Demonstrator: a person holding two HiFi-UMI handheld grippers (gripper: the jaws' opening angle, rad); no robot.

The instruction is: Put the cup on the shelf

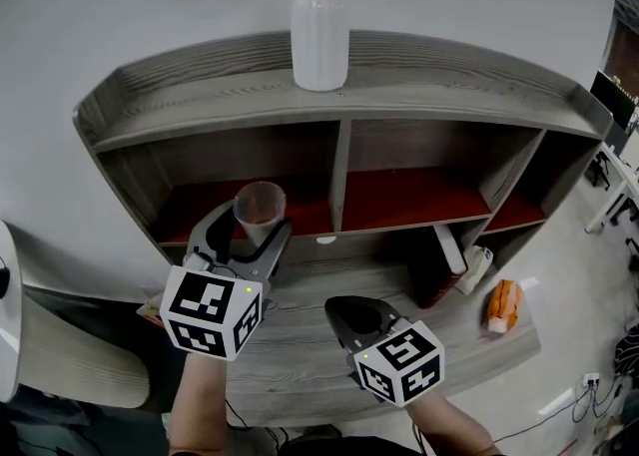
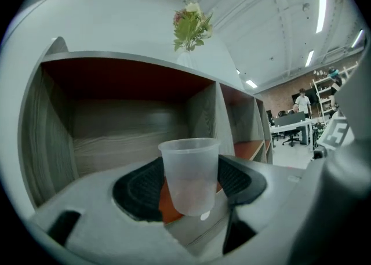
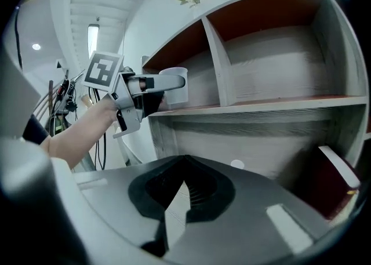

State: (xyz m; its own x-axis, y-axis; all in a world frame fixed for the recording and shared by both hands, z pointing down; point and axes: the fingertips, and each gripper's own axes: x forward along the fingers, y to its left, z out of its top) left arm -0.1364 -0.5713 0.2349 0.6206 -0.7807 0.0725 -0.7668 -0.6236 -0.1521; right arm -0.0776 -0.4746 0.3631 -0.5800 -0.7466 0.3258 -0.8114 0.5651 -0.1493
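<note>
Head view, left gripper [image 1: 255,229]: the jaws are closed on the cup [image 1: 260,203], one on each side of its wall; the cup is upright, mouth up.
Head view, shelf [image 1: 339,177]: just ahead of the left jaws; the cup is at the front edge of the left compartment, above its red board [image 1: 200,213].
Head view, right gripper [image 1: 349,312]: over the bench [image 1: 300,354], well apart from the cup; jaws closed.
Left gripper view: the cup stands between the jaws and the open compartment is straight ahead. The red board shows under the cup base, so I judge it is not yet set down.
Right gripper view: jaws together, nothing between them.
Step in hand: carry the cup into the compartment and set it down.
How to do it well: keep the jaws level and go forward until the base is fully over the board. Lower until the base rests flat, and only then open. Do not squeeze the thin plastic harder. Pull straight back, away from the divider.
</note>
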